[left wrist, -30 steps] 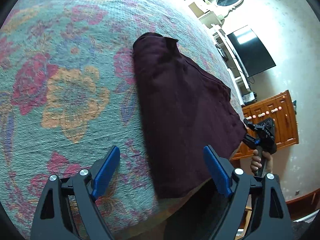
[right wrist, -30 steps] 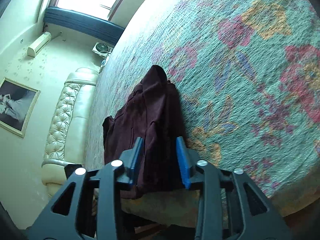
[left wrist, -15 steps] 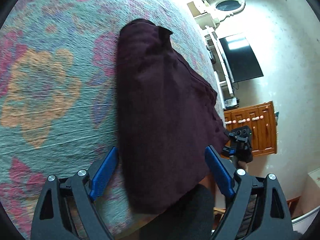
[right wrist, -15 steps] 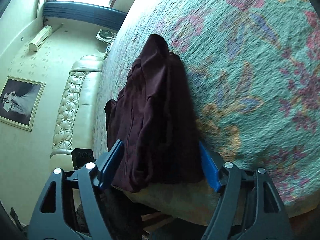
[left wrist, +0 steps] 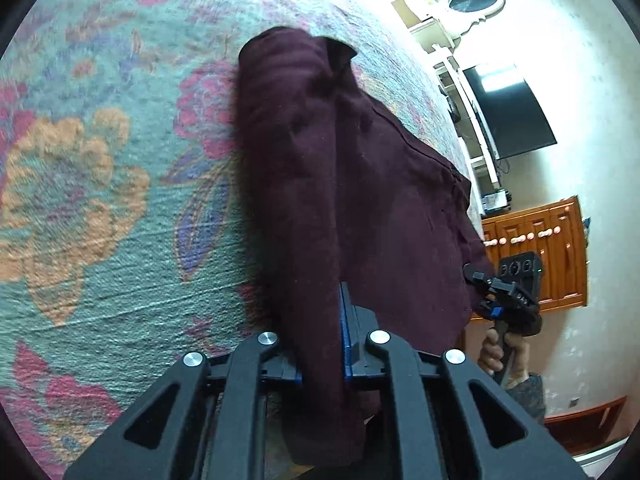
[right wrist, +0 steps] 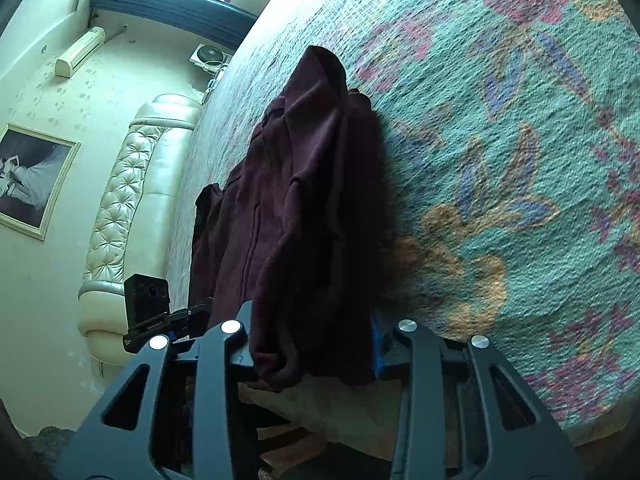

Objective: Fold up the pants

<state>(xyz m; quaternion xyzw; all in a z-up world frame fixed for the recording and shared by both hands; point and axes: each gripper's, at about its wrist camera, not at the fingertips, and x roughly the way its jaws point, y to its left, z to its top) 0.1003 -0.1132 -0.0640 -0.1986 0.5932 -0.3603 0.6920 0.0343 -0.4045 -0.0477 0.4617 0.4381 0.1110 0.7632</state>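
Observation:
Dark maroon pants (left wrist: 360, 200) lie on a bed with a floral teal cover (left wrist: 100, 160), reaching to its near edge. My left gripper (left wrist: 320, 320) is shut on a bunched fold of the pants' near edge, and cloth hangs below its blue pads. In the right wrist view the pants (right wrist: 300, 200) run away from me. My right gripper (right wrist: 312, 340) is closing, and a thick gather of cloth fills the gap and touches both fingers. The right gripper (left wrist: 492, 300) also shows in the left wrist view at the pants' far corner, held by a hand (left wrist: 496, 356).
Beyond the bed stand a television (left wrist: 512, 112), a wooden cabinet (left wrist: 540, 256) and a white dresser with an oval mirror (left wrist: 472, 0). A cream tufted headboard (right wrist: 132, 184), a framed picture (right wrist: 32, 176) and an air conditioner (right wrist: 80, 50) line the other side.
Both grippers moved in over the pants' near edge. The left jaws went from wide open to shut on the cloth. The right jaws widened, then narrowed onto the cloth.

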